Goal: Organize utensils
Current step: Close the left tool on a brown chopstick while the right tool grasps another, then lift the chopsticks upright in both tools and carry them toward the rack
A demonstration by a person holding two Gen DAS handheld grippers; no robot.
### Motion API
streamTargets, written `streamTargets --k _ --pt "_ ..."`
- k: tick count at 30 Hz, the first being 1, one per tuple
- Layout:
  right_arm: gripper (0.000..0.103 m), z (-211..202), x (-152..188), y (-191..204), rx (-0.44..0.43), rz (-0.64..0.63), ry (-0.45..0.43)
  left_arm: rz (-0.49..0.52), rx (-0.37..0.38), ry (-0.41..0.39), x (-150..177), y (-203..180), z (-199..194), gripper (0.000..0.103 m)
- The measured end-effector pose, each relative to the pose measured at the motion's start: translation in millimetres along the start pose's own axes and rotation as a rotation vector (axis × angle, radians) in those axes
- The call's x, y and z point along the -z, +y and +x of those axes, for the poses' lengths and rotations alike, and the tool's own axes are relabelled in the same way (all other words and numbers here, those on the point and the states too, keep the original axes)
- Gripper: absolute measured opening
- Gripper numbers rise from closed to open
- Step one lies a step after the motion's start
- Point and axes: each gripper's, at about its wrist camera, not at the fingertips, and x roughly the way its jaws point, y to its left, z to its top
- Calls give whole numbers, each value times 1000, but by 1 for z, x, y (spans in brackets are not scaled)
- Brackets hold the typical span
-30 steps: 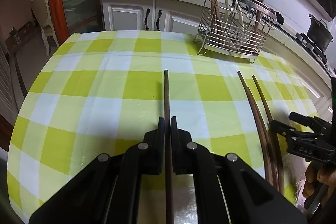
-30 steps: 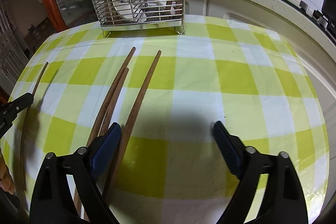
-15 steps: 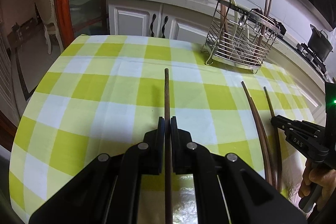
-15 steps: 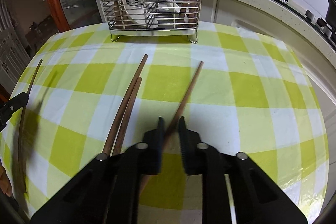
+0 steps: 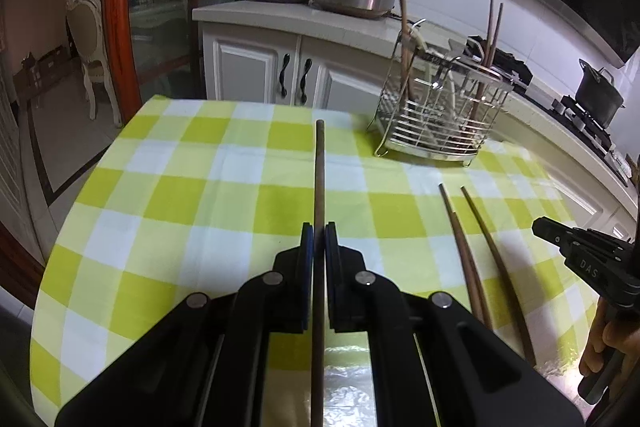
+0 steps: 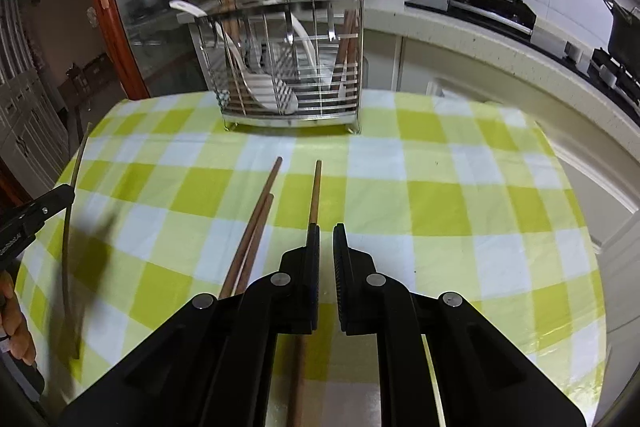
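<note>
In my left wrist view, my left jaws [image 5: 319, 227] sit at the lower centre, pressed together on a long dark brown wooden chopstick [image 5: 319, 167]. It runs straight up the frame from between the pads, its tip over the yellow-green and white checked cloth on the counter [image 5: 168, 195]. At the upper right of the cloth stands a silver wire utensil rack [image 5: 440, 123] with wooden sticks and pale utensils standing in it. To the lower right, a brown wooden stick [image 5: 466, 247] and a longer curved one [image 5: 496, 259] lie on the cloth side by side, tips toward the rack. My right jaws [image 5: 538, 225] reach in from the right edge, above the cloth, with my hand [image 5: 600, 343] below them.

In my right wrist view, my right jaws have just been closing and are now drawn nearly together at the lower centre, with only a thin slit between them. Nothing shows in that slit but cloth. A lighter brown wooden chopstick [image 6: 316, 187] points up the frame toward the rack and passes under the finger on the left, not through the slit; I cannot tell whether it touches that finger. Just left of it two more brown chopsticks [image 6: 256, 239] lie close together. At the left edge my left jaws hold their stick above the cloth.
</note>
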Motion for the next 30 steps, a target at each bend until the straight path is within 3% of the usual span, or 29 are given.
streamTargets --k 9,14,21,25,30 --pt "13 39 9 6 5 -18 156 5 1 21 3 -3 5 6" --pt "17 55 11 6 -3 -4 185 3 0 24 2 0 7 6" --pt "15 60 8 8 25 -29 175 9 7 26 1 -1 10 6" --pt "9 59 8 5 -10 -17 166 16 9 21 0 -4 8 6" --pt "9 31 0 3 -15 -13 89 36 17 -4 -4 -17 -3 6"
